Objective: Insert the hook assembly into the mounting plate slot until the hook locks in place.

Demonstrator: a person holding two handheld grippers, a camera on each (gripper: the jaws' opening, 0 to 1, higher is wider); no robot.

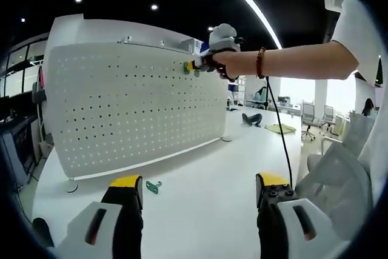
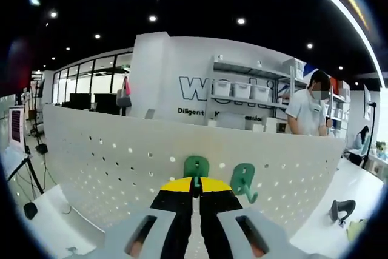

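Start at the left: your left claw (image 1: 200, 195) hangs with jaws wide apart and empty over the white bench (image 1: 206, 174), and one green hook (image 1: 153, 186) lies loose on the bench just ahead of its left jaw, near the foot of the pegboard (image 1: 133, 107). Farther right and higher, your right claw (image 2: 195, 185) is up at the board's top edge, jaws pinched together on a second hook (image 2: 196, 167) whose back plate sits flat against the board. Its stem runs straight along the jaws, so the push goes directly ahead into the board. Just to its right a third hook (image 2: 244, 180) already hangs there. That makes three hooks, one board. The right claw looks mid-insertion; locking isn't visible.
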